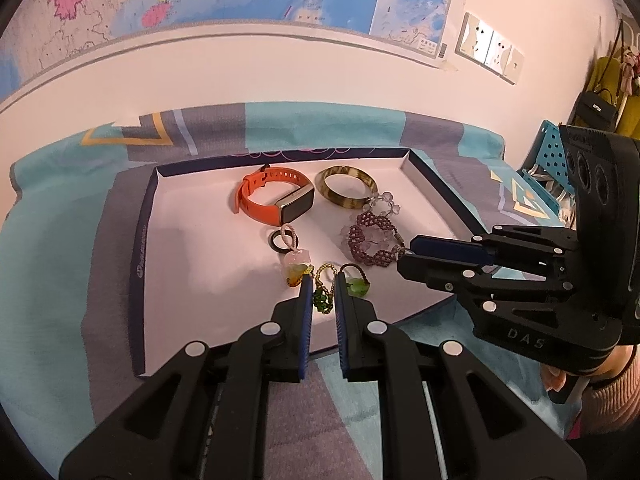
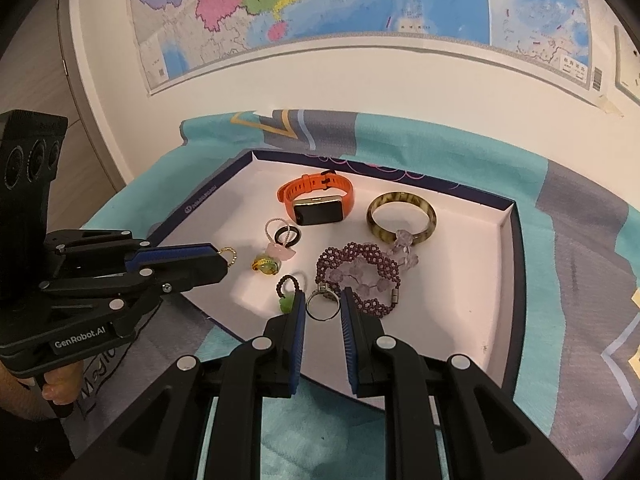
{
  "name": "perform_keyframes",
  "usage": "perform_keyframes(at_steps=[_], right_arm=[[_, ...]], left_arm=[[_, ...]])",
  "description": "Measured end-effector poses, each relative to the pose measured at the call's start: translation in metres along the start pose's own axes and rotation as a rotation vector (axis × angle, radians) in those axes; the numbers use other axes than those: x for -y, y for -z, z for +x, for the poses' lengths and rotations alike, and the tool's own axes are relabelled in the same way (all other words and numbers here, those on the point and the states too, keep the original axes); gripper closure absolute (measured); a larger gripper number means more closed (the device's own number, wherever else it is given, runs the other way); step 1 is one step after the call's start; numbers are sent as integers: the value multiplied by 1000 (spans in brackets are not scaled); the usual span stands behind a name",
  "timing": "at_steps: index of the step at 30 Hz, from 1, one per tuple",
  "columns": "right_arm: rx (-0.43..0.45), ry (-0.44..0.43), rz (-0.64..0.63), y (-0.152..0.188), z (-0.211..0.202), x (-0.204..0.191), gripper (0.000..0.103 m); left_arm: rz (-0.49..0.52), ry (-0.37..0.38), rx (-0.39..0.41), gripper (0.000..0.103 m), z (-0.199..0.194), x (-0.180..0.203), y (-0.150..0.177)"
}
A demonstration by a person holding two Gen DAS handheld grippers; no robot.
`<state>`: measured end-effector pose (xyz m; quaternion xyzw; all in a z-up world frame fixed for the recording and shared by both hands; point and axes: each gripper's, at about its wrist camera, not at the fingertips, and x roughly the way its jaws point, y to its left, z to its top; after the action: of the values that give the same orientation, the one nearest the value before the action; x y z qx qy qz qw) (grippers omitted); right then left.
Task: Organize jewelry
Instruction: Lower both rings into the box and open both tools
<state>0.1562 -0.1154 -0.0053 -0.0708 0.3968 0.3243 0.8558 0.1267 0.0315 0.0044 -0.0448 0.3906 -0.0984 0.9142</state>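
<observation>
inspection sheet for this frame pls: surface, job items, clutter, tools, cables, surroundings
Surface: teal and grey patterned cloth; shallow white-lined tray with navy rim lies on it.
Job's things: in the tray, an orange-strapped smartwatch, a mottled olive-brown bangle, a purple beaded bracelet, a black ring, a silver metal ring, and a gold-chain ring with green beads.
Clutter: nothing seen.
Grippers: left tool open, fingers either side of the gold-chain ring; right tool open, fingers either side of the silver ring.
Cables: nothing seen.
Surroundings: coloured wall map, wall sockets, blue perforated plastic crate.
</observation>
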Motion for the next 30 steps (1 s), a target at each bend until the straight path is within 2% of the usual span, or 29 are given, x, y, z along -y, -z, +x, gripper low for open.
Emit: perform_keyframes(at_steps=[21, 26, 29, 30], right_arm=[[-30, -1, 15, -2, 13, 1, 86], [-16, -3, 19, 1, 6, 1, 80], [-7, -2, 25, 3, 2, 0, 73], [-3, 0, 27, 4, 0, 1, 67]], left_arm=[[-25, -5, -63, 91, 29, -4, 2], [-19, -15, -55, 73, 26, -3, 5], [-15, -24, -44, 67, 21, -3, 8], [-15, -27, -40, 66, 19, -3, 8]])
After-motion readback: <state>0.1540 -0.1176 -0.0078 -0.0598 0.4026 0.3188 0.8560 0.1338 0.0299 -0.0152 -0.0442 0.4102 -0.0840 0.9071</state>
